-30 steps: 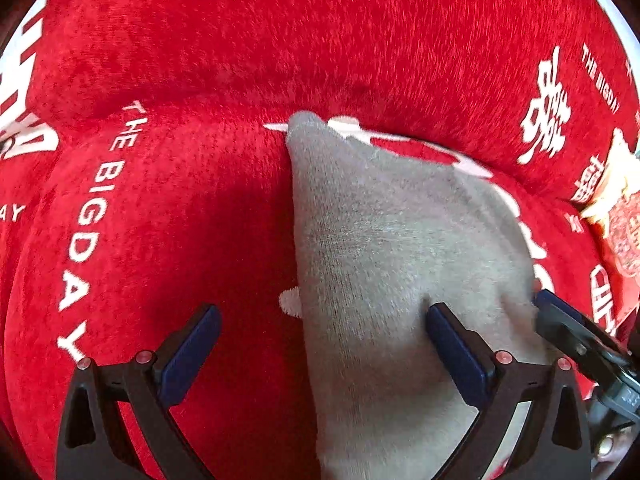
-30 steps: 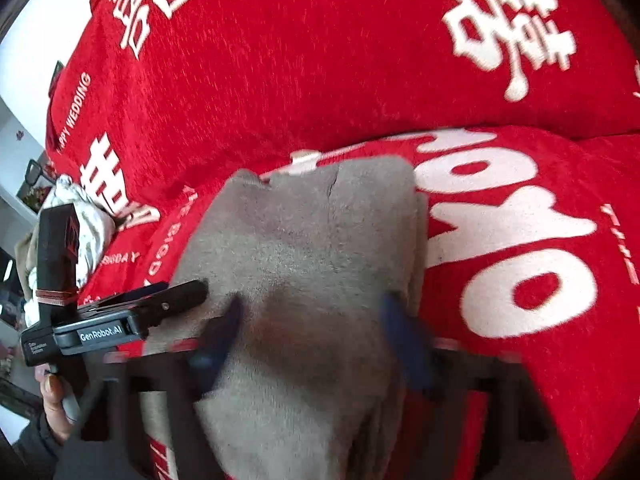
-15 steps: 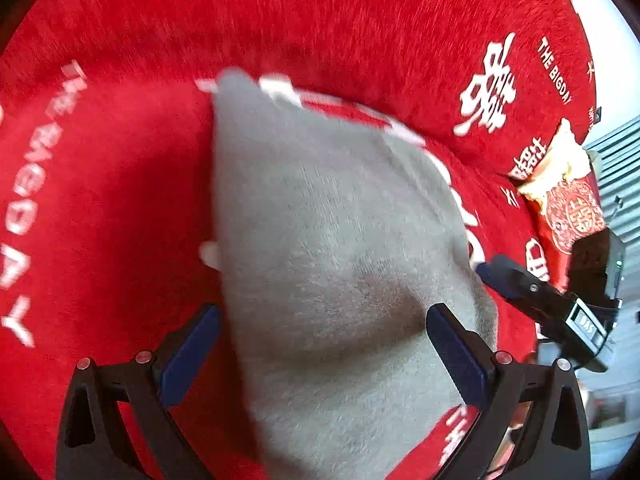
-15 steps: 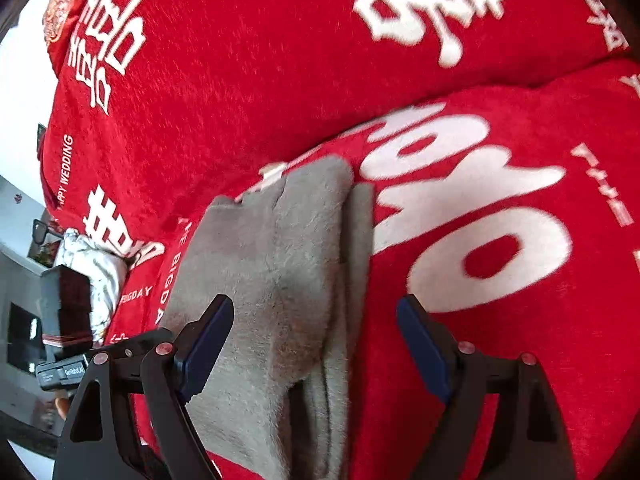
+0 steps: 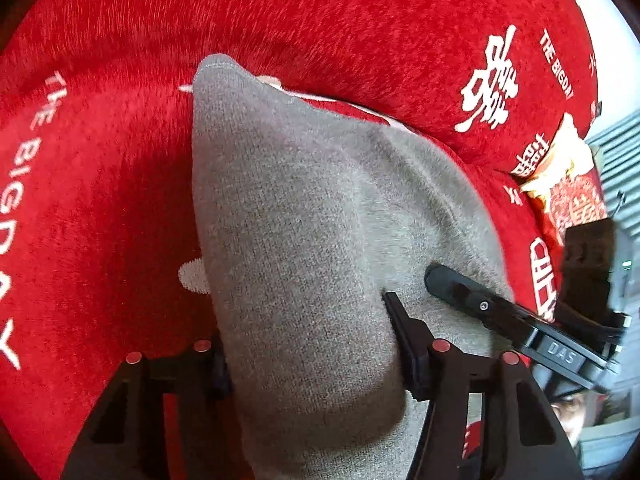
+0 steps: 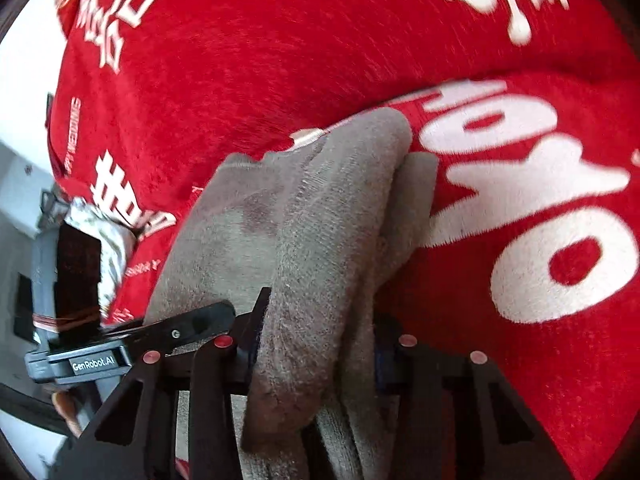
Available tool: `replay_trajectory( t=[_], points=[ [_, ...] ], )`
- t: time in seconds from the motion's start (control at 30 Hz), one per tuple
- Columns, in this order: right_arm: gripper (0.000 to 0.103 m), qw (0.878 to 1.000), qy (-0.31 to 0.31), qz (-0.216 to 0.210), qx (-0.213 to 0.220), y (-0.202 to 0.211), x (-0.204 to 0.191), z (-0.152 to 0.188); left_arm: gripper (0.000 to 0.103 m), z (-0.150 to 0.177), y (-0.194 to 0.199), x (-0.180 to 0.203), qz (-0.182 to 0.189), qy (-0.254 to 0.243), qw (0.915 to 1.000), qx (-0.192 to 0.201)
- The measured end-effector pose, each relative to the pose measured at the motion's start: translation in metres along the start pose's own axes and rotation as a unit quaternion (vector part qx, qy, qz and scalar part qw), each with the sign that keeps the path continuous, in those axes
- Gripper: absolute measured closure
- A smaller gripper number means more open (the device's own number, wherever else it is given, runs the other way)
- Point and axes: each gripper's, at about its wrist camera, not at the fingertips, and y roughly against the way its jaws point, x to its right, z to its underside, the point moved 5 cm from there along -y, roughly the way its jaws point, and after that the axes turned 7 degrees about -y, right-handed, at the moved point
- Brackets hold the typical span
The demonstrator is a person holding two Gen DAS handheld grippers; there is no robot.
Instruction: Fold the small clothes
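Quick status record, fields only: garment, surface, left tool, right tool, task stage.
garment: grey knit cloth, bunched, lying on the red cover
surface: red plush cover with white lettering
left tool: left tool jaws have just been closing, pinching the near edge of the cloth
right tool: right tool jaws have just been closing, clamped on a thick fold of the cloth; its finger also shows in the left view
task stage: both near corners gripped, fold not yet made
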Motion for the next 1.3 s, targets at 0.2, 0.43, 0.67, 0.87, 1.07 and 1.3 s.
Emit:
replay_trajectory(
  t=[0.2, 0.43, 0.67, 0.87, 1.07, 1.3],
  points=[
    [0.061, 0.999, 0.030, 0.027, 0.013, 0.011, -0.020, 0.008, 0.043, 0.008, 0.017, 0.006, -0.014, -0.012, 0.9998, 0.011],
    [0.061, 0.997, 0.057, 0.042, 0.017, 0.019, -0.040, 0.028, 0.043, 0.034, 0.041, 0.001, -0.028, -0.016, 0.9992, 0.025],
    [0.061, 0.995, 0.080, 0.055, 0.021, 0.023, -0.058, 0.052, 0.043, 0.061, 0.059, -0.005, -0.039, -0.021, 0.9985, 0.034],
    [0.062, 0.993, 0.096, 0.064, 0.027, 0.027, -0.070, 0.072, 0.043, 0.082, 0.073, -0.006, -0.053, -0.034, 0.9970, 0.044],
    [0.062, 0.991, 0.106, 0.069, 0.033, 0.033, -0.082, 0.090, 0.043, 0.098, 0.083, -0.008, -0.054, -0.036, 0.9965, 0.052],
    [0.062, 0.989, 0.122, 0.074, 0.040, 0.038, -0.095, 0.107, 0.043, 0.112, 0.095, -0.009, -0.058, -0.041, 0.9955, 0.063]
  ],
)
